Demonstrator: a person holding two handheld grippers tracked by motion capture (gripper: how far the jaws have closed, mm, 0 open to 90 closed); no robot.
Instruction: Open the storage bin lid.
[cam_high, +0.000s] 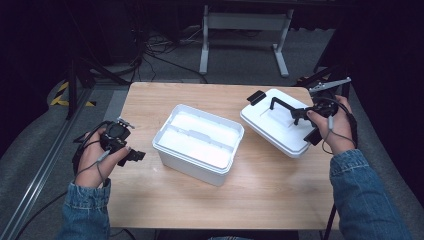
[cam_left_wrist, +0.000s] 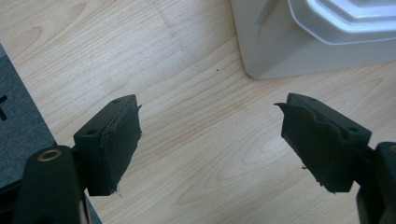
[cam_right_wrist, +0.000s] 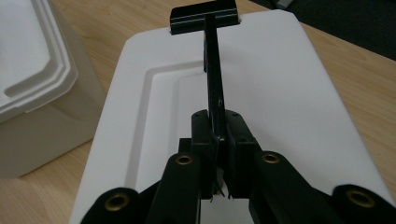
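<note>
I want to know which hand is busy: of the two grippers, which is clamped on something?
The right gripper, shut on the lid's black handle. The left gripper stands open above bare table.

pale wood-grain table (cam_high: 260, 190) with matt smooth finish, white plastic box (cam_high: 197, 145) with slight sheen, white smooth plastic lid (cam_right_wrist: 261, 88) with black glossy handle (cam_right_wrist: 212, 74), matt black plastic jaws with rough frayed pads (cam_left_wrist: 119, 140), brass-coloured metal eyelets, blue denim sleeves (cam_high: 370, 195)

Lab or test bay, dim. Wooden table (cam_high: 200, 200) on grey carpet; loose cables (cam_high: 160, 47), metal stand (cam_high: 245, 30), hazard tape (cam_high: 62, 92).
</note>
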